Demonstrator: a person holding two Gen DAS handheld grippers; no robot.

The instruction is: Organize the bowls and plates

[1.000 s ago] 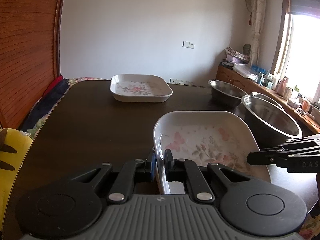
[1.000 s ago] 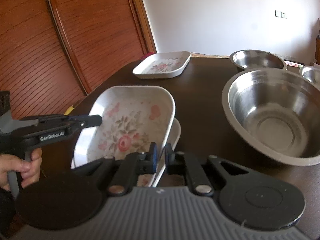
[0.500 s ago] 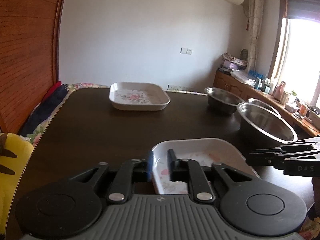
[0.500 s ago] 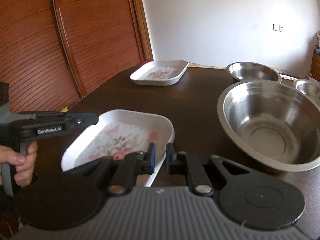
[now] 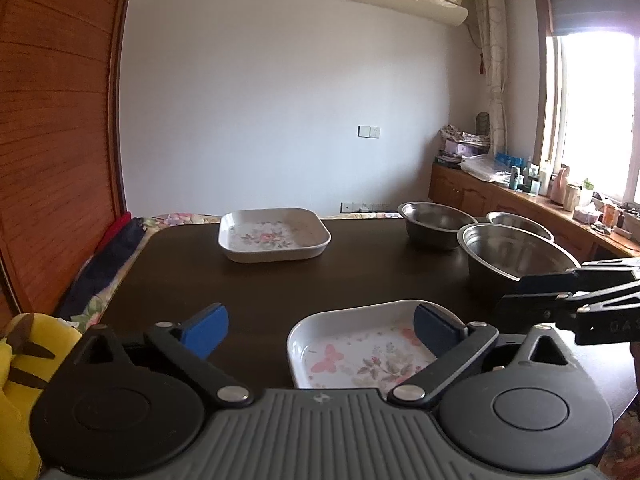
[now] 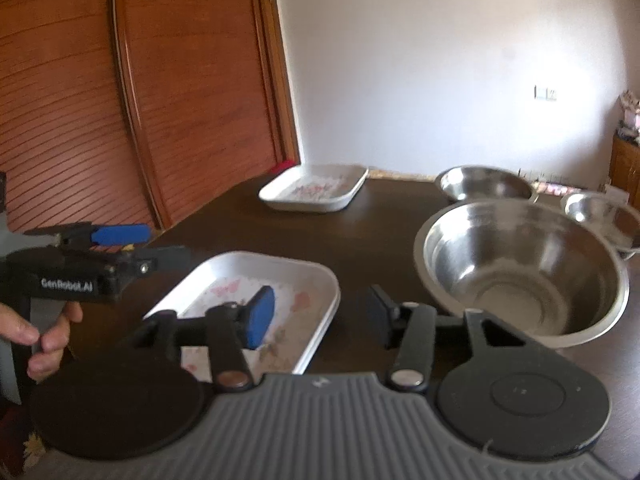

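A white floral plate [image 5: 360, 350] lies flat on the dark table near the front edge, also in the right wrist view [image 6: 288, 292]. My left gripper [image 5: 320, 328] is open, its jaws wide apart over the plate's near left rim. My right gripper [image 6: 320, 314] is open over the plate's right rim. A second floral plate [image 5: 274, 234] sits at the far side [image 6: 316, 188]. A large steel bowl [image 6: 520, 268] stands right of the near plate [image 5: 516, 256], with two smaller steel bowls [image 5: 434, 218] [image 6: 600, 212] behind it.
The dark wooden table [image 5: 248, 284] runs to a wooden sliding door [image 6: 140, 100] on the left. A yellow plush toy [image 5: 16, 356] sits at the near left corner. A cluttered sideboard [image 5: 540, 200] stands under the window at right.
Both grippers held the near floral plate by its rim, tilted up; it was lowered flat onto the table. Both grippers have now opened and let it go.
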